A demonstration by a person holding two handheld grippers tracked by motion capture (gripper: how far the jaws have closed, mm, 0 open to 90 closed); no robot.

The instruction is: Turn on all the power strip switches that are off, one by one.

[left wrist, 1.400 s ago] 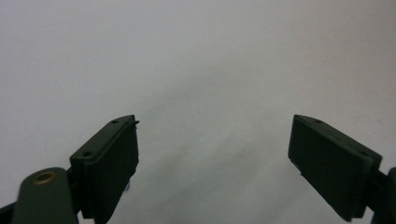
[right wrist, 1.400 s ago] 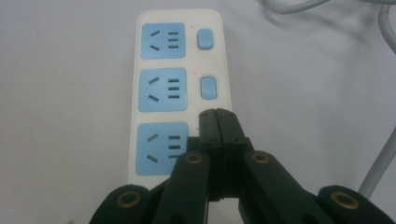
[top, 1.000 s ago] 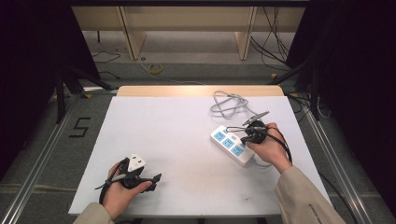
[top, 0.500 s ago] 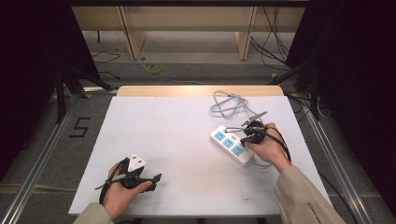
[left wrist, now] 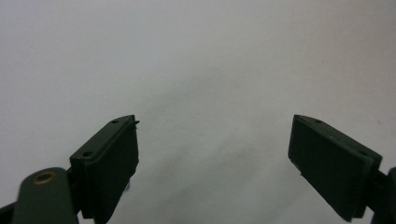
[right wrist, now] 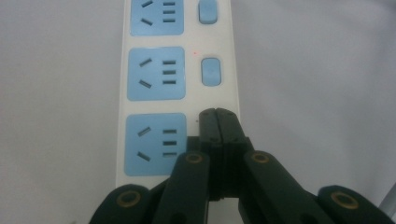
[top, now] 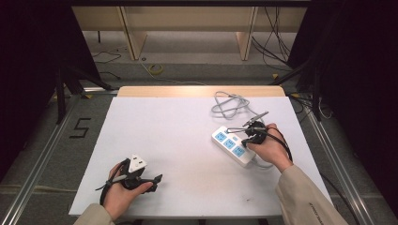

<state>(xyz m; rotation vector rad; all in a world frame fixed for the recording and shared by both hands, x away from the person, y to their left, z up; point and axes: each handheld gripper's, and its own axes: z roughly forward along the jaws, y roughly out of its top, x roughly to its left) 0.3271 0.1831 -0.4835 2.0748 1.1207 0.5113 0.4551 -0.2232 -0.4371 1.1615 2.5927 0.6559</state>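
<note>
jaws of right gripper point(right wrist: 218, 116) are pressed together, tips on the strip point(right wrist: 180, 79) at its nearest switch, table's right side. left gripper point(left wrist: 212, 154) gapes wide over bare table point(top: 178, 126). likely switch-pressing; next needs a lift off.

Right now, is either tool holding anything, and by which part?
Nothing is held. The left tool is open over bare table; the right tool is shut, its tip at the power strip where the nearest switch would be.
</note>
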